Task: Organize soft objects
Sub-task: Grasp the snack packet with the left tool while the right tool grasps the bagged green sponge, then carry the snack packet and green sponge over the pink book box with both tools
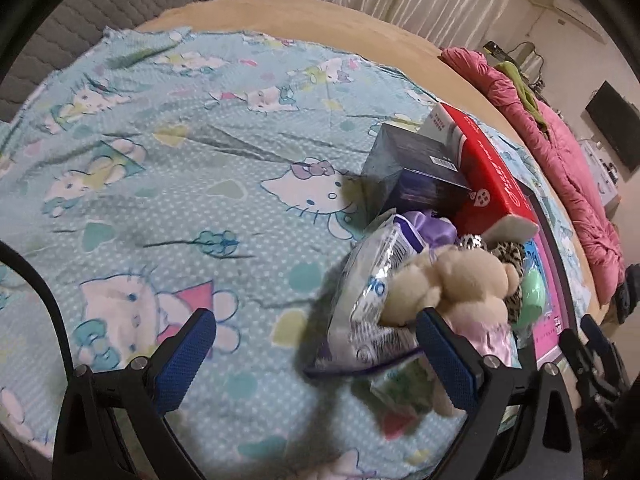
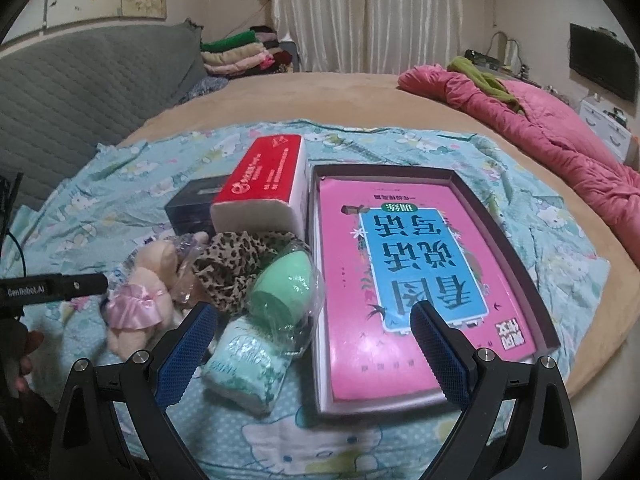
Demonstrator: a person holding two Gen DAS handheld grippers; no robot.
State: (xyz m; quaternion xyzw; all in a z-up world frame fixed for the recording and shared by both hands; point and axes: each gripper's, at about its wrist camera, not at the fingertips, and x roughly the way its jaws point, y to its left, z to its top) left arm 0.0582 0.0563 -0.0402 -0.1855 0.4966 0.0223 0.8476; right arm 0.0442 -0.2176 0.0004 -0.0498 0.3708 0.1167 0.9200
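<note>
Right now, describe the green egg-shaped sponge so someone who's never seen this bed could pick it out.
Start at the big pink book lying in its dark tray on the cartoon-cat sheet. Just off the tray's left edge sits a small pile of soft things, below the red tissue pack. The sponge is the smooth mint-green egg in clear wrap, beside the leopard-print cloth.

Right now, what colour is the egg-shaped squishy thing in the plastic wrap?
Mint green. The egg-shaped sponge shows best in the right wrist view.
</note>
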